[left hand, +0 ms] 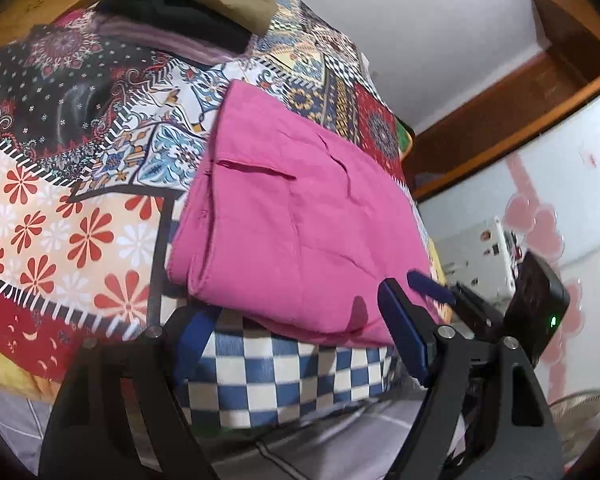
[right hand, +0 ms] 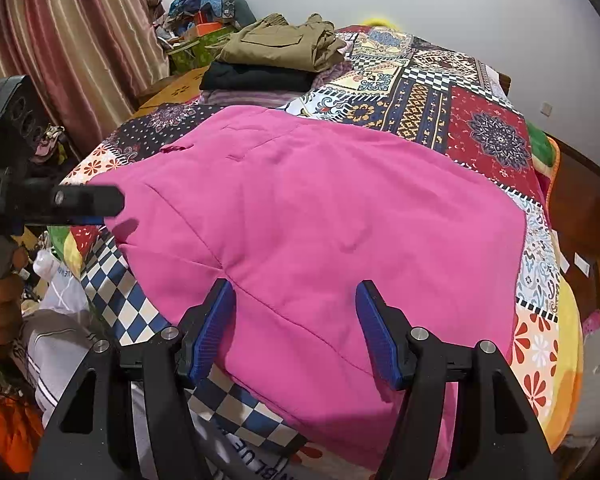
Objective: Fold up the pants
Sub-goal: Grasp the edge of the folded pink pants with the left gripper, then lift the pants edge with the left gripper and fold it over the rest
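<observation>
Pink pants (right hand: 320, 216) lie folded flat on the patchwork bedspread (right hand: 488, 136), near its front edge. My right gripper (right hand: 296, 320) stands open over their near edge, with the cloth lying flat between its blue pads (right hand: 380, 336). In the left wrist view the pink pants (left hand: 300, 216) reach the bed's checkered edge. There my left gripper (left hand: 296, 320) is open at the near corner, with the cloth's edge between its fingers and no pinch on it. The right gripper (left hand: 444, 292) shows at that view's right. The left gripper (right hand: 100, 204) comes in from the left edge of the right wrist view, held by a hand (right hand: 0, 308).
A stack of folded clothes (right hand: 276, 44), olive on black on striped purple, sits at the far end of the bed. Striped curtains (right hand: 60, 40) and cluttered boxes (right hand: 196, 44) stand at the left. A wooden bed frame (right hand: 580, 208) and a white wall bound the right side.
</observation>
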Action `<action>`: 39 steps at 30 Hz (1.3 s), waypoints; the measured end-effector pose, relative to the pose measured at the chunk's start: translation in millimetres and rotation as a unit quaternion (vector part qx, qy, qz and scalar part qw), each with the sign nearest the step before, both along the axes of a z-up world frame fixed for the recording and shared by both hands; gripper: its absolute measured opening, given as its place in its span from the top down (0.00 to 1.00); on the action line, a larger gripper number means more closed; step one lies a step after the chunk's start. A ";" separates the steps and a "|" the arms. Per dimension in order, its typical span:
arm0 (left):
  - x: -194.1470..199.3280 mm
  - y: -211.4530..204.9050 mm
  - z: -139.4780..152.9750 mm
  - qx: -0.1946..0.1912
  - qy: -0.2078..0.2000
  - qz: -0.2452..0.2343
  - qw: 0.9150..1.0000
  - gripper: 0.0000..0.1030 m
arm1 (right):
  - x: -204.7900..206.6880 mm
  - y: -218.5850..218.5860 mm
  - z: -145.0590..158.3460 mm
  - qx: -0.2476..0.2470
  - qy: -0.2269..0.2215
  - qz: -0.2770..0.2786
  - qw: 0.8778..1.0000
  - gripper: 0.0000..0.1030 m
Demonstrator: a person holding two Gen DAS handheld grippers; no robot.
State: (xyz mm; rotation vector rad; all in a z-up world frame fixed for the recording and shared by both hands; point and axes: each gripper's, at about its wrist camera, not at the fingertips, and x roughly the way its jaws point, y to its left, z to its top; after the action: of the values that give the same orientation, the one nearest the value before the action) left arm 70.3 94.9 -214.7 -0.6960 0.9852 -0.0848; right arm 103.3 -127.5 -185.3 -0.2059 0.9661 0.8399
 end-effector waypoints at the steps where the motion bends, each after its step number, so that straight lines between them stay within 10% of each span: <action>1: 2.6 0.8 -1.6 0.004 0.003 0.004 1.000 0.25 | 0.3 0.8 0.2 -0.001 0.000 0.001 1.000 0.42; 14: 12.7 -7.9 0.4 0.094 -0.008 -0.005 0.996 0.71 | 2.3 2.6 0.0 -0.010 0.000 0.003 1.000 0.41; 20: 12.4 -28.9 17.8 0.183 -0.040 -0.027 0.982 0.77 | 2.7 4.7 3.0 -0.018 -0.007 0.012 1.000 0.41; 39: -6.7 9.4 41.1 0.215 -0.057 -0.022 0.975 0.83 | 42.1 86.4 42.9 0.028 -0.005 0.107 0.994 0.41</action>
State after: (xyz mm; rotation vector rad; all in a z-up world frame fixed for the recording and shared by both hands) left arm 63.6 104.3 -173.6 -0.2687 0.8697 0.0496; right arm 145.4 -41.1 -142.4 -0.2694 0.9213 1.0608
